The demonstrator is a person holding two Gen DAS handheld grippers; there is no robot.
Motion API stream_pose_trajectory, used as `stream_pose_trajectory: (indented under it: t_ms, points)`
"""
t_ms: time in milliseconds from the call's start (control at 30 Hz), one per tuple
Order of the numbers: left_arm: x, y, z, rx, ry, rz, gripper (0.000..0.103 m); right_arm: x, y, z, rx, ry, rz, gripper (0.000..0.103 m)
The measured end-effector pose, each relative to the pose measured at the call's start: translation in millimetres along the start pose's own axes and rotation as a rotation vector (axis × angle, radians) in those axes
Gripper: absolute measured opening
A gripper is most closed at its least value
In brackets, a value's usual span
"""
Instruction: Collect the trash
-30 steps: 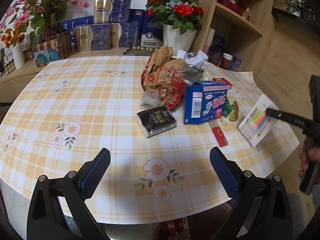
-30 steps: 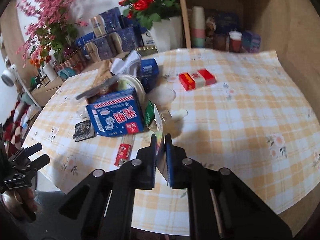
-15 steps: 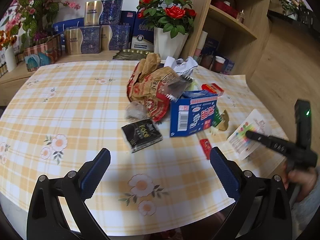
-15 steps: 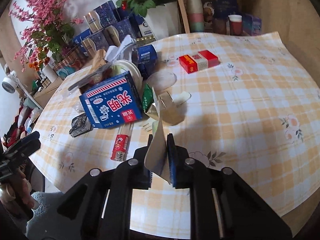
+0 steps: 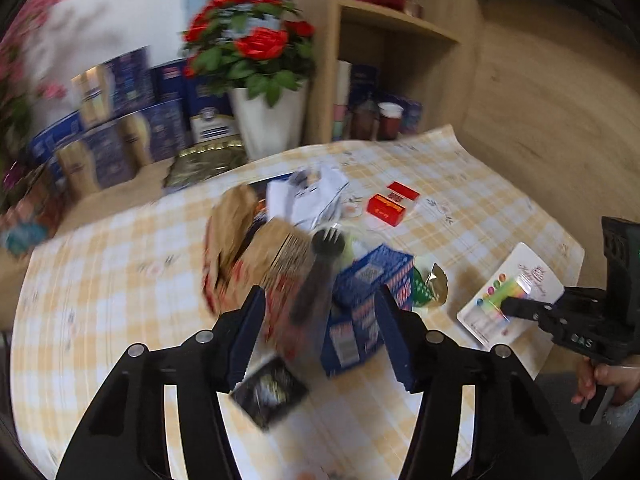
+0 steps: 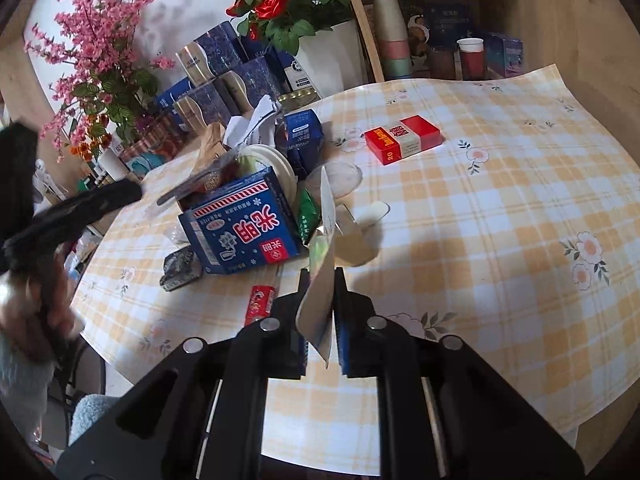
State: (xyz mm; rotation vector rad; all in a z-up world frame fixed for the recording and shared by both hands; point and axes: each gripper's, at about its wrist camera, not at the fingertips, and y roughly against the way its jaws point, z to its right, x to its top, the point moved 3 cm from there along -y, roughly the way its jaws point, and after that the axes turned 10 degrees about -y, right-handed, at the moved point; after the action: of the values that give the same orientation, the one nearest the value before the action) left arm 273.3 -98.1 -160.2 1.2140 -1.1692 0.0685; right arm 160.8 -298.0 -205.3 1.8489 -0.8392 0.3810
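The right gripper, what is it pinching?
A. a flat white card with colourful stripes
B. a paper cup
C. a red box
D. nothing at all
A: the right gripper is shut on the flat white card, which stands edge-on between its pads in the right wrist view, while the left wrist view shows its colourful stripes.

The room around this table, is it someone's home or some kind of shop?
Most likely a home dining or living area. A table with a checked floral tablecloth holds snack litter, a potted red rose plant stands behind it, and wooden shelves hold cups and boxes.
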Motion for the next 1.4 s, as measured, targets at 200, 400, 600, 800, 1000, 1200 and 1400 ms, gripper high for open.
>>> stream_pose_trajectory:
  t_ms: [200,400,600,800,1000,1200,1400]
  points:
    - [15,-47,3,0.052,-0.148,-0.115,0.048,-4,5,2,0.029,-0.044,0.007,0.014]
    - [8,-74,5,0.040,-0.190,-0.191,0.032,-10,9,6,0.040,-0.048,0.004,0.014]
    - [13,-59,0,0.042,-0.154,-0.136,0.003,-12,13,10,0.049,-0.057,0.012,0.014]
    - [25,-9,2,-0.022,-0.082,-0.048,0.003,-15,22,8,0.065,-0.067,0.017,0.014]
    - [10,50,38,-0.122,-0.062,0.031,0.003,-25,41,2,0.092,-0.058,0.024,0.014]
    - [-35,85,88,-0.196,-0.085,0.033,0.003,-40,66,-4,0.100,-0.052,0.031,0.014]
    - [-98,95,127,-0.281,-0.076,-0.036,0.003,-57,93,-6,0.103,-0.038,0.036,0.014]
